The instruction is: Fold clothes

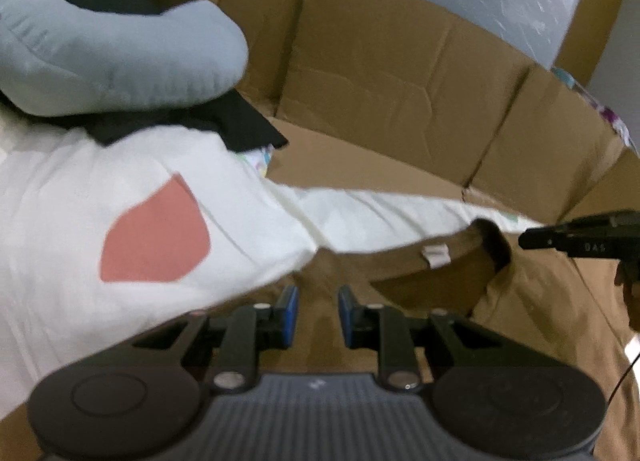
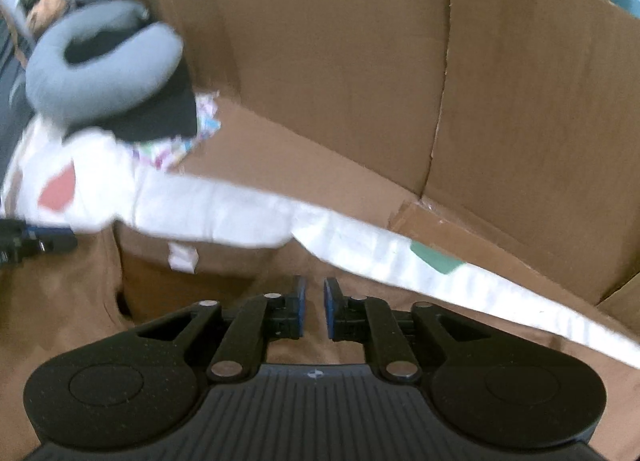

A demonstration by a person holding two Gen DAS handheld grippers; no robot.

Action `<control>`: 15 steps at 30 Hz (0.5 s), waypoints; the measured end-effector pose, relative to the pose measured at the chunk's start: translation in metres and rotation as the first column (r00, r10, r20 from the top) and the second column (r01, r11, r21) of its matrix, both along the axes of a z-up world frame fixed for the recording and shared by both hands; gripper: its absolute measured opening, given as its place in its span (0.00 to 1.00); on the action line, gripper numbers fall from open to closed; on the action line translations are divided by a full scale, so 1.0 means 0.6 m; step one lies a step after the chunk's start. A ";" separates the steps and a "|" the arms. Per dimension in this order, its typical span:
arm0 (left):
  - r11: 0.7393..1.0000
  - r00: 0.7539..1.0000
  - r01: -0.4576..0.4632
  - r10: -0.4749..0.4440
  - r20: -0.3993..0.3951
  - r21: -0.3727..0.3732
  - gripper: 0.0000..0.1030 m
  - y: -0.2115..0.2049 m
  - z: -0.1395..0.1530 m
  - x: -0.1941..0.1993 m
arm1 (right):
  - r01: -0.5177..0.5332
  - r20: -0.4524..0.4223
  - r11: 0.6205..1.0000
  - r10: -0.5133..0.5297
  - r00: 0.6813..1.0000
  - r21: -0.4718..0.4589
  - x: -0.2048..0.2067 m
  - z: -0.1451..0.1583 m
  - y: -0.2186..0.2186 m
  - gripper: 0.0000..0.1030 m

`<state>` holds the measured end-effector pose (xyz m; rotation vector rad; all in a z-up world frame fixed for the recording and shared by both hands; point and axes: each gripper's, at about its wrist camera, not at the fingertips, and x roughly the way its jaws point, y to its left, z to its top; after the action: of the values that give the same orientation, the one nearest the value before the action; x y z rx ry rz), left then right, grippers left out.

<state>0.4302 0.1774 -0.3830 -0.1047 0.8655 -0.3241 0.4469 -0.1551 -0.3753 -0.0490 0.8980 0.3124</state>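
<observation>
Brown cardboard walls stand behind the work area, folded at several creases, and a flat cardboard sheet lies at their foot. In front of it a brown garment is spread out, with a small white label at its neck opening. Over its far edge lies a white garment with a pink patch; its long sleeve reaches across to the right and carries a green patch. At the left, a grey-blue neck pillow rests on a black cloth, and this cloth lies on top of the white garment. A bit of colourful printed fabric shows under the black cloth.

The left gripper is above the brown garment, just beside the lower edge of the white one. Its blue pads stand apart and nothing is between them. The right gripper is also over the brown garment, near the white sleeve; its pads are close together with a narrow gap, and they hold nothing. Both pictures are a little blurred.
</observation>
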 end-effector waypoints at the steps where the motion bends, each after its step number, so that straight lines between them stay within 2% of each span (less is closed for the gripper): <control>1: 1.000 1.000 0.007 -0.007 -0.003 0.005 0.23 0.000 -0.001 -0.002 | -0.009 -0.002 1.000 0.009 1.000 -0.016 -0.001 -0.006 0.003 0.36; 2: 1.000 1.000 0.013 -0.013 -0.007 0.009 0.25 -0.001 -0.002 -0.004 | -0.017 -0.004 0.999 0.017 1.000 -0.033 -0.003 -0.011 0.005 0.39; 9: 0.999 0.999 0.044 -0.044 0.000 0.028 0.26 -0.046 -0.021 -0.009 | -0.048 -0.026 0.993 0.046 0.999 -0.106 0.002 -0.046 0.042 0.37; 15: 0.999 0.999 0.043 -0.043 0.009 0.020 0.28 -0.037 0.003 -0.031 | -0.070 -0.029 0.991 0.067 0.997 -0.111 0.016 -0.046 0.076 0.36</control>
<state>0.4116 0.1550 -0.3813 -0.0660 0.8621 -0.3555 0.4562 -0.1094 -0.4031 -0.1801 0.9393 0.3269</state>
